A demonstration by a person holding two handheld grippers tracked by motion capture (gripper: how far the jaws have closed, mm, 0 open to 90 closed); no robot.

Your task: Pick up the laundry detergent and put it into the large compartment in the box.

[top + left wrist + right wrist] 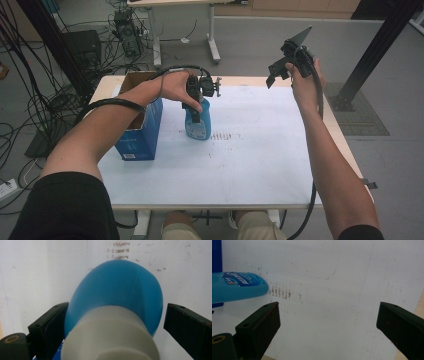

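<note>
L gripper (196, 95) is over the blue bottle (198, 122), which stands upright on the white surface (260, 150) just beside the blue box (142, 132); fingers (47, 325) spread either side of its white cap (110, 335), gap visible on one side. R gripper (292, 60) is held up high over the far-right edge, fingers (259, 325) wide apart, nothing between them.

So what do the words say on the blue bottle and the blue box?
Blue bottle: white letters on its label, too blurred and cut off to read.
Blue box: a small white label near the bottom, too small to read.
Table sheet: reddish-brown marks in rows, not readable as words.
</note>
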